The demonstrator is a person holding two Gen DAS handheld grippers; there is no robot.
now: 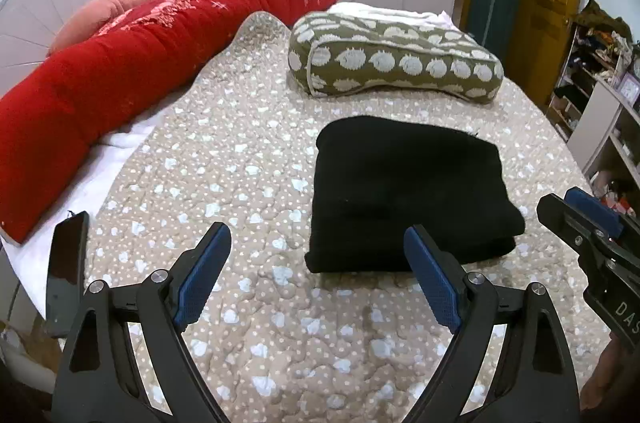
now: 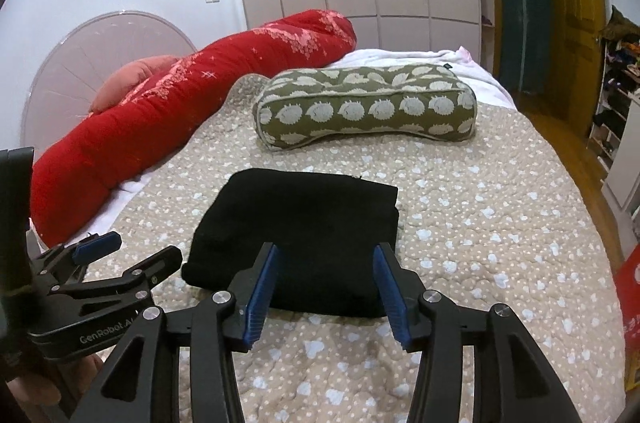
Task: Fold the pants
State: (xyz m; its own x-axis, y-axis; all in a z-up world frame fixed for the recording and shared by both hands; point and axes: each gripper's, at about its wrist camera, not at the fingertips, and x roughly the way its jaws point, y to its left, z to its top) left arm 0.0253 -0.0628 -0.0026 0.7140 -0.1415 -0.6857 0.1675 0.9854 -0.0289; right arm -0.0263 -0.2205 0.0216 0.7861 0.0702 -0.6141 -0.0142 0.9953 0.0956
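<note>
The black pants [image 1: 408, 191] lie folded in a compact rectangle on the beige patterned bedspread [image 1: 240, 159]; they also show in the right wrist view [image 2: 300, 235]. My left gripper [image 1: 318, 275] is open and empty, held just short of the pants' near left corner. My right gripper [image 2: 326, 287] is open and empty, just in front of the pants' near edge. The right gripper shows at the right edge of the left wrist view [image 1: 588, 223], and the left gripper shows at the left of the right wrist view [image 2: 132, 255].
A green pillow with white hedgehogs [image 1: 392, 63] lies beyond the pants. A long red bolster [image 1: 132, 71] runs along the bed's left side. A dark phone [image 1: 68, 263] lies near the left edge. Shelves [image 1: 600, 95] stand at the right.
</note>
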